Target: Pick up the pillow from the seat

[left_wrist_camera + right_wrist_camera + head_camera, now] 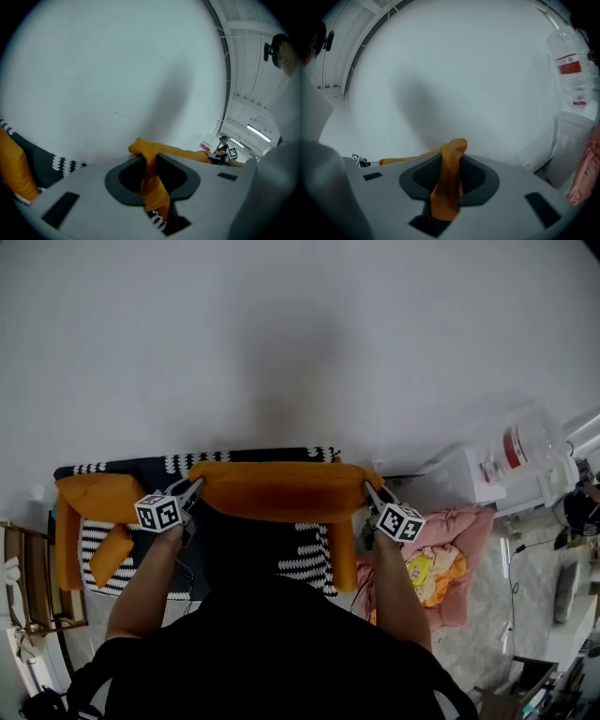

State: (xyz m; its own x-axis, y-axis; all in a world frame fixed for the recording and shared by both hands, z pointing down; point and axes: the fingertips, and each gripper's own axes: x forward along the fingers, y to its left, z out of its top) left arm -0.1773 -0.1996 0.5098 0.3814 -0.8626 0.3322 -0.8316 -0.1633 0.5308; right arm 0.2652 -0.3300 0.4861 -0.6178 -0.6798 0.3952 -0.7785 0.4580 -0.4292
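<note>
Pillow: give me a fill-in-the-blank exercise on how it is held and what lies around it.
The pillow held up before the white wall is ____ in colour. The left gripper and the right gripper are each ____ on one of its corners. The heaped cloth beside the seat is ____.
Missing words: orange; shut; pink.

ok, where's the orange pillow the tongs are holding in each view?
Head view: centre; the pillow spans from the left tongs to the right tongs.
Left gripper view: bottom centre; the pillow is pinched by one corner between the jaws, its edge running right.
Right gripper view: bottom centre; the pillow is pinched by one corner between the jaws, its edge running left.
Shared landmark: the white wall behind it.
</note>
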